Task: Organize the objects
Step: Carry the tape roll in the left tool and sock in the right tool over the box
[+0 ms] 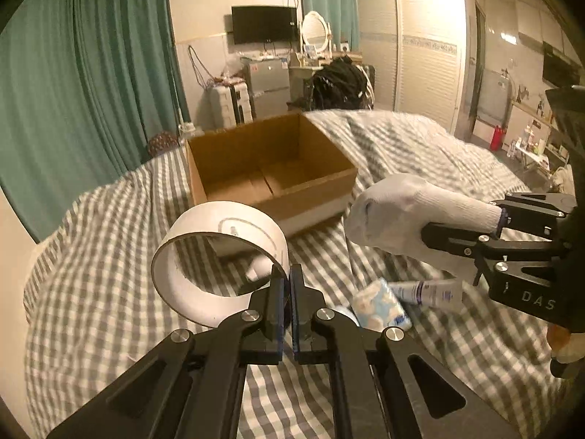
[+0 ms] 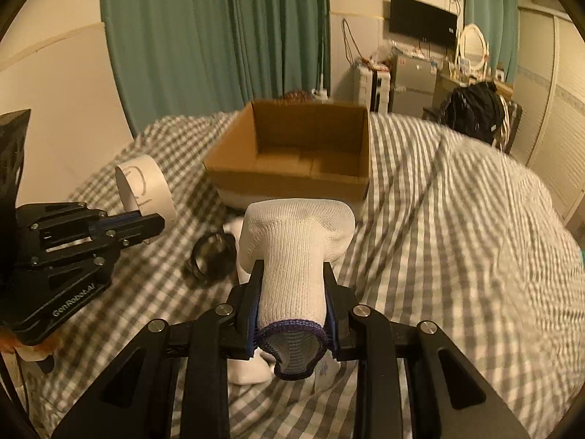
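Note:
My left gripper is shut on the wall of a wide white paper ring and holds it above the checked bedspread; the ring also shows in the right wrist view. My right gripper is shut on a white knitted glove with a dark blue cuff, lifted off the bed; the glove also shows in the left wrist view. An open, empty cardboard box sits on the bed ahead of both grippers, also seen in the right wrist view.
A tissue pack and a white tube lie on the grey checked bedspread. A dark ring-shaped item lies near the glove. Green curtains, a fridge and a wardrobe stand beyond the bed.

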`<control>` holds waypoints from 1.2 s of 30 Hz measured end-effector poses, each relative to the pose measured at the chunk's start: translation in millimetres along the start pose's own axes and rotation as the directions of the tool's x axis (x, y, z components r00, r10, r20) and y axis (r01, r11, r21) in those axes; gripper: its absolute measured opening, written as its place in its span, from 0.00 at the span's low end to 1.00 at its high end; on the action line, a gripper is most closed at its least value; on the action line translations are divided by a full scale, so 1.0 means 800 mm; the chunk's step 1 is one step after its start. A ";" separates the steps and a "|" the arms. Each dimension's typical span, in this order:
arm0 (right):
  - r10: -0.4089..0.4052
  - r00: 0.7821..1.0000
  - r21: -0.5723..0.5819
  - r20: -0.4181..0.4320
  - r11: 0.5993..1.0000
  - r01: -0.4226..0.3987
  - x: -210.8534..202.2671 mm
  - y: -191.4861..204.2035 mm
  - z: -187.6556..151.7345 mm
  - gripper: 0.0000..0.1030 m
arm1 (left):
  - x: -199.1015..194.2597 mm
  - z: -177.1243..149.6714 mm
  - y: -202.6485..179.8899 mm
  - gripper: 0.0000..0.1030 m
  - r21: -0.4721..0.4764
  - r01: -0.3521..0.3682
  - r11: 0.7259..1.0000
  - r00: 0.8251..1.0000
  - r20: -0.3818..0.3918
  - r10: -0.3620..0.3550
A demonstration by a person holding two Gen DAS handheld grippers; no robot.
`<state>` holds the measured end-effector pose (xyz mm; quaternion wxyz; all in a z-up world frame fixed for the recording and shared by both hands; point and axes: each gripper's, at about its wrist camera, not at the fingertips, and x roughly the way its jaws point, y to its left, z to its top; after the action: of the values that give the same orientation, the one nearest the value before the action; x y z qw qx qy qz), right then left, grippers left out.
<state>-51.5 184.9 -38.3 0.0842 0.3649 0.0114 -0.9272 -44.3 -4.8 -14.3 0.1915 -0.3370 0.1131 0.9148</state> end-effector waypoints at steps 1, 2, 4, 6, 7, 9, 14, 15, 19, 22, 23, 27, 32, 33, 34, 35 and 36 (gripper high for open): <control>0.004 1.000 -0.007 0.017 1.000 -0.004 -0.006 0.001 0.010 0.26 | -0.004 0.005 0.002 0.02 -0.001 0.001 1.000 1.000 0.010 -0.001; 0.007 1.000 -0.013 0.030 1.000 -0.007 -0.010 0.001 0.017 0.26 | -0.007 0.013 0.004 0.02 -0.002 0.002 1.000 1.000 0.019 -0.001; 0.008 0.998 -0.029 0.059 1.000 -0.006 -0.019 0.002 0.039 0.26 | -0.008 0.028 0.008 0.02 -0.002 -0.005 1.000 0.999 0.032 0.005; 0.002 0.996 -0.043 0.084 0.999 0.002 -0.026 0.003 0.057 0.26 | -0.005 0.046 0.012 0.02 -0.003 -0.009 1.000 0.999 0.048 0.009; 0.005 0.995 -0.049 0.097 0.999 0.000 -0.028 0.003 0.067 0.26 | -0.003 0.056 0.013 0.02 -0.003 -0.009 1.000 0.998 0.055 0.009; 0.016 0.992 -0.058 0.122 0.998 -0.009 -0.029 0.001 0.091 0.26 | 0.002 0.076 0.019 0.02 -0.008 -0.011 1.000 0.998 0.068 0.011; -0.001 0.988 -0.086 0.153 0.996 0.014 -0.011 -0.007 0.145 0.26 | 0.029 0.120 0.035 0.02 -0.024 -0.007 1.000 0.996 0.094 0.009; 0.000 0.988 -0.084 0.155 0.996 0.014 -0.004 -0.011 0.156 0.26 | 0.037 0.129 0.039 0.02 -0.026 -0.007 1.000 0.995 0.096 0.009; -0.001 0.989 -0.072 0.147 0.997 0.012 0.034 -0.026 0.193 0.26 | 0.078 0.157 0.054 0.02 -0.032 0.002 0.999 0.996 0.089 0.001; -0.001 0.993 -0.055 0.121 0.998 0.008 0.078 -0.038 0.214 0.26 | 0.116 0.169 0.062 0.02 -0.031 0.005 1.000 0.998 0.069 -0.003; 0.002 0.994 -0.050 0.112 0.999 0.004 0.091 -0.042 0.218 0.26 | 0.129 0.172 0.065 0.02 -0.031 0.004 1.000 0.998 0.061 -0.002; 0.010 0.998 -0.036 0.066 0.999 -0.007 0.148 -0.051 0.223 0.26 | 0.180 0.172 0.076 0.02 -0.037 0.014 0.999 1.000 0.022 -0.013; 0.020 1.000 -0.024 -0.001 1.000 -0.020 0.212 -0.062 0.213 0.26 | 0.239 0.158 0.089 0.02 -0.037 0.018 0.999 1.000 -0.024 -0.019; 0.020 1.000 -0.024 -0.014 0.999 -0.020 0.223 -0.065 0.211 0.26 | 0.249 0.154 0.092 0.02 -0.039 0.031 0.999 0.999 -0.033 -0.033; 0.020 1.000 -0.023 -0.024 1.000 -0.020 0.232 -0.068 0.208 0.26 | 0.253 0.151 0.094 0.02 -0.038 0.036 0.999 0.999 -0.035 -0.037; 0.021 0.999 -0.022 -0.038 1.000 -0.022 0.242 -0.070 0.206 0.26 | 0.259 0.149 0.095 0.03 -0.033 0.040 0.999 0.998 -0.038 -0.041; 0.023 0.999 -0.020 -0.046 1.000 -0.024 0.248 -0.073 0.205 0.26 | 0.262 0.147 0.094 0.03 -0.026 0.043 0.999 0.998 -0.042 -0.044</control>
<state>-314.5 199.6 -54.9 0.0985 0.3854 0.0185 -0.9173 -290.8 24.7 -58.9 0.2045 -0.3610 0.0982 0.9045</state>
